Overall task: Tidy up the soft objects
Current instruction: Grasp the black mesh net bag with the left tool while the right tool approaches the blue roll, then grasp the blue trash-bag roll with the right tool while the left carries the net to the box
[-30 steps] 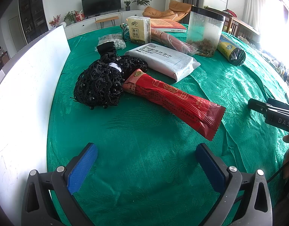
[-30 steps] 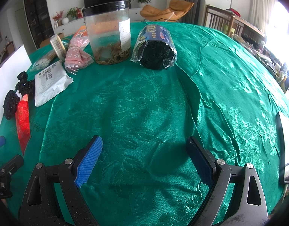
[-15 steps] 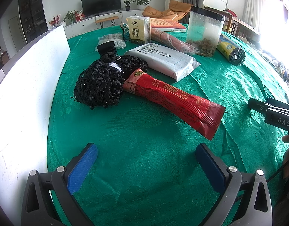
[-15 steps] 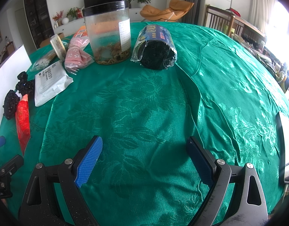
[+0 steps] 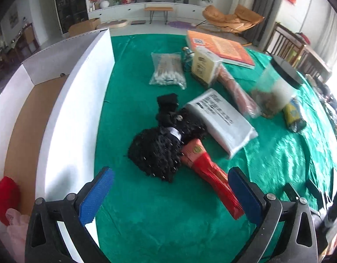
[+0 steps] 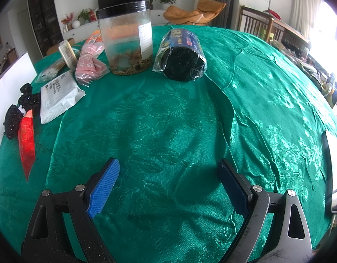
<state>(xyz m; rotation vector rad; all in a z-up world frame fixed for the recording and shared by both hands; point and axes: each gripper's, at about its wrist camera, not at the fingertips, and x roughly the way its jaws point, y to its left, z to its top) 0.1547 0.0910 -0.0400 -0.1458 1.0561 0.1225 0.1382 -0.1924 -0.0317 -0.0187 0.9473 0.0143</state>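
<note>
The left tool [image 5: 170,194] hung with its blue pads spread wide and empty above a green-clothed surface [image 5: 164,225], just near of a black beaded fabric bundle [image 5: 156,153] whose right side touched a long red packet [image 5: 210,175]. A white wipes pack [image 5: 221,120] lay just right of the bundle, with a bag of cotton swabs [image 5: 167,71] and a yellow tissue pack [image 5: 204,68] farther off. At left stood an open white box [image 5: 74,100], holding a red soft item [image 5: 6,199] and a pink one [image 5: 17,230] in its near corner. The right tool [image 6: 168,185], equally spread and gripping nothing, hovered over bare cloth, well apart from a clear jar [image 6: 125,37] and a wrapped black roll [image 6: 181,55] at the far side.
</note>
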